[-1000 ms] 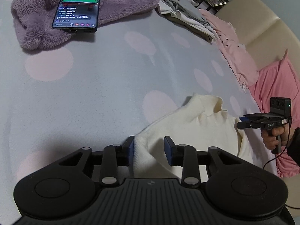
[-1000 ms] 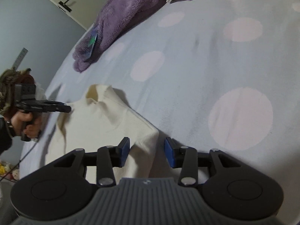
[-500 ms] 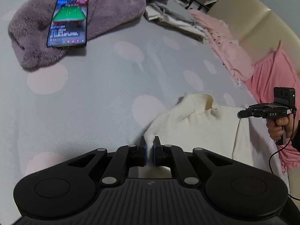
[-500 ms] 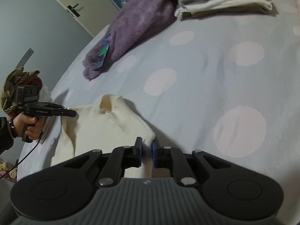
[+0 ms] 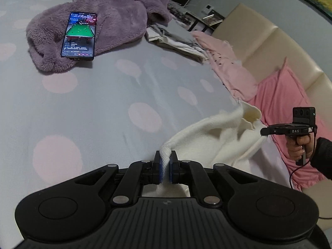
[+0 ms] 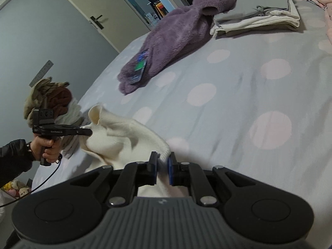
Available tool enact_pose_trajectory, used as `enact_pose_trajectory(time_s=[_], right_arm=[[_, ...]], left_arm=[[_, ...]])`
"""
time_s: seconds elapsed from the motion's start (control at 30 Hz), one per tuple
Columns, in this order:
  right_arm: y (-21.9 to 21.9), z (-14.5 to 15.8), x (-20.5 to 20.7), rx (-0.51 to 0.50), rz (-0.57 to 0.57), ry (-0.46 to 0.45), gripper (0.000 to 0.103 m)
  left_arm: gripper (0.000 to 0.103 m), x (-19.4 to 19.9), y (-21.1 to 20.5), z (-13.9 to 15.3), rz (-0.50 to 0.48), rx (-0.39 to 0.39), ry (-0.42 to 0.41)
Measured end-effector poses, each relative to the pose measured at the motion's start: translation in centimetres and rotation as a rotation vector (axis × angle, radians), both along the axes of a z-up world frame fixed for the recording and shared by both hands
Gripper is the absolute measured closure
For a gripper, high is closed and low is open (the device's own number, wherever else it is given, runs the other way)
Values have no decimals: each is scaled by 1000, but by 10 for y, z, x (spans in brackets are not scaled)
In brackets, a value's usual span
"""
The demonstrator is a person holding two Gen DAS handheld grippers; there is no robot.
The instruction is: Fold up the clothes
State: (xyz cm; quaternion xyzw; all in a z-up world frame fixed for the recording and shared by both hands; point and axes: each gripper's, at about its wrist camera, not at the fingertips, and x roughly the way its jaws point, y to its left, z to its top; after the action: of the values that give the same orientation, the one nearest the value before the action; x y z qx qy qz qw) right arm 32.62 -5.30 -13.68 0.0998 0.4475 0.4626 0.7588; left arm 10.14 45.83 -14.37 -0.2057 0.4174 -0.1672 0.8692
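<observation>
My left gripper (image 5: 165, 167) and right gripper (image 6: 161, 169) each clamp the cream ribbed-knit sweater (image 5: 209, 139), soft, rumpled, sagging between them.

The bed sheet (image 5: 99, 114) is pale grey-lilac, dotted with large soft pink circles. The sweater (image 5: 211, 137) is cream white, with a ribbed edge. The fleece garment (image 5: 116, 20) is dusty purple. On it, the phone (image 5: 79, 34) has a black frame and a screen showing a bright green field under red and blue bands. The folded pile (image 6: 259, 16) is grey over off-white. The blanket (image 5: 278, 103) is pink, paler towards the pile. The headboard (image 5: 259, 41) is beige. Both the left gripper (image 5: 165, 169) and the right gripper (image 6: 161, 170) are black, with blue pads. The sleeve (image 6: 12, 155) is black.
</observation>
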Motion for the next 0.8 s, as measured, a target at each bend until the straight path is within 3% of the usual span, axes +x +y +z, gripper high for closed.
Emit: enact_pose_trajectory(time_s=[0.33,0.43,0.6,0.8], right_arm=[[-17,5,-72,4,44,6,91],[-19,2,-93,-9,84,1,91],[-5,-8,-128,-103,227,-25,91],[14,-18,-161,-228,386,-119,91]], left_arm=[[98,-77,-24,17,-111,62,-111],[98,-94,-32,14,-154,84,-107],[98,-114,-45,-1,-220,148,-53],[97,-137,-60,-11,-292,242,-44]])
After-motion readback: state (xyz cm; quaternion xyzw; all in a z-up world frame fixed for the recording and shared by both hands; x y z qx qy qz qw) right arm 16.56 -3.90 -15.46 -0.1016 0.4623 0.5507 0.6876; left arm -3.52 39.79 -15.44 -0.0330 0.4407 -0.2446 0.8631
